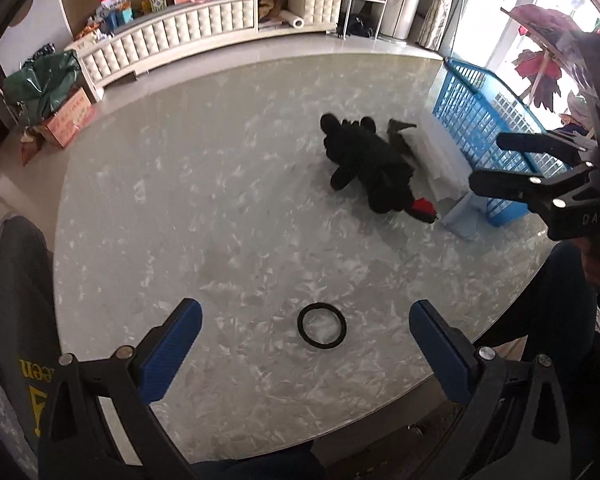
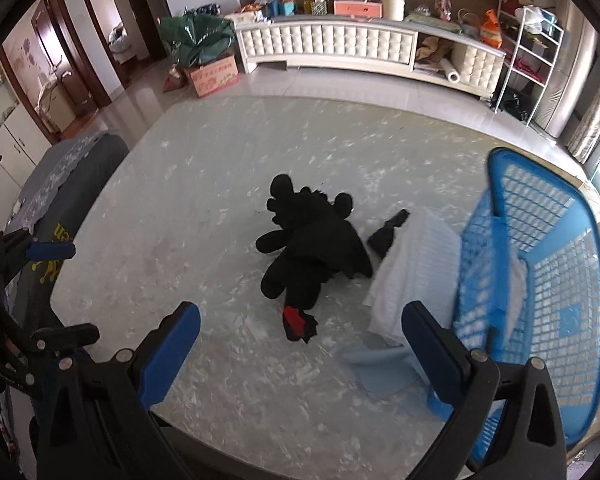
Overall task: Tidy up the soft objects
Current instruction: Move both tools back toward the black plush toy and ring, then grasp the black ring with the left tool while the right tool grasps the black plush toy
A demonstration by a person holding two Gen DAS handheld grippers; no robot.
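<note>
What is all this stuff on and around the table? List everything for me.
Plush toy: one, black with a red tail tip, mid-table.
White cloth: one, beside the toy, against the basket.
Light blue cloth: one, on the table under the white cloth's near end.
Dark item: one, partly under the white cloth; unclear what.
Basket: one, blue plastic, table's right edge.
Ring: one, black, near table edge.
Table: one, pale marbled.
Cabinet: one, cream, far wall, cluttered top.
Left gripper: blue jaws open.
Right gripper: blue jaws open.

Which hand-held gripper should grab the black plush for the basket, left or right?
Right, probably. The right hand-held gripper is open, facing the black plush, with the blue basket beside it. The left hand-held gripper sits farther back, over the black ring.
</note>
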